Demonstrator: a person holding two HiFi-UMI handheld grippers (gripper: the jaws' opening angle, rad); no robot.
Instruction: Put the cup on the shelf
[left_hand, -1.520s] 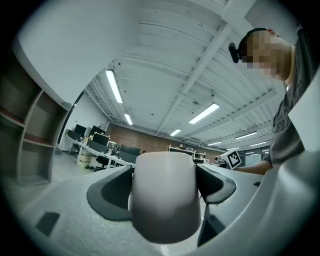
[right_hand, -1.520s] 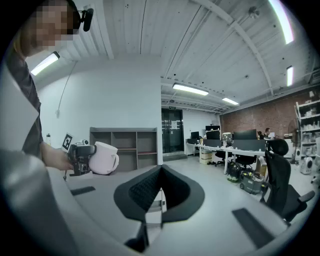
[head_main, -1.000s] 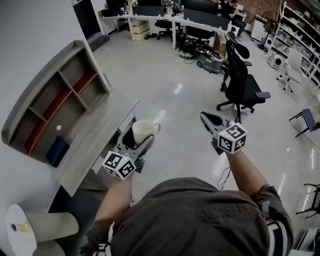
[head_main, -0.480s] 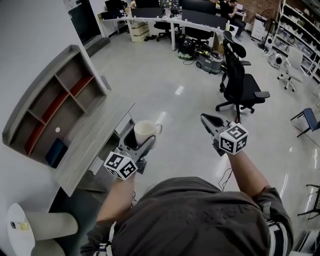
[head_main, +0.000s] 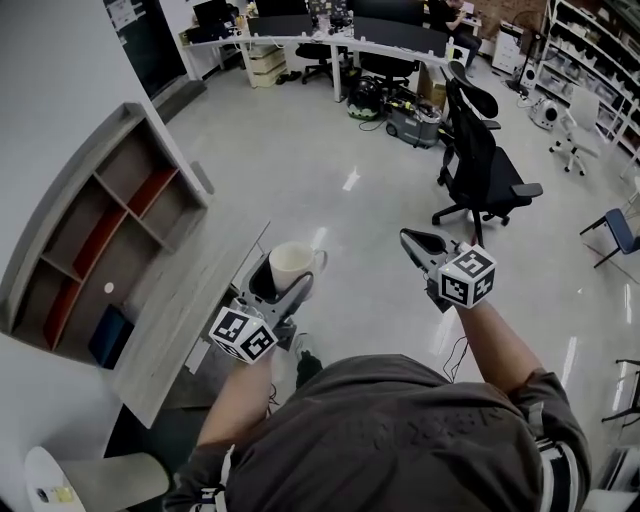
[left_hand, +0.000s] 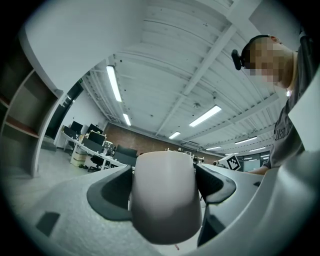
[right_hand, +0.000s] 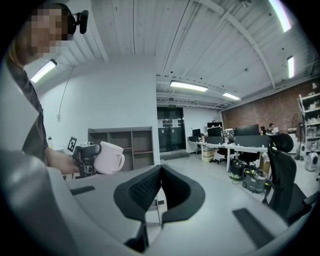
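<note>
Two hand-held grippers reach out in front of the person, seen from the head view above a dark shirt. The left gripper (head_main: 283, 271) is clamped on a white cup (head_main: 290, 262): in the left gripper view its two dark pads press against opposite sides of the cup's body, and the jaws stand wide around it. The cup is upright with its mouth up and its handle turned away from the person, carried in the air just off the edge of a grey wooden desktop (head_main: 185, 305) and not touching it. The right gripper (head_main: 408, 238) is held out level with the left one and well apart from it. Its jaws are pressed together with nothing between them. Beyond the desktop, against the white wall, stands the grey shelf (head_main: 100, 205), its compartments backed in grey and red, and a blue box (head_main: 110, 335) sits in one of the lower ones. The cup is well apart from the shelf. Farther off on the shiny floor is a black office chair (head_main: 485, 170), and behind it a long row of white desks (head_main: 330, 42) carrying monitors.
</note>
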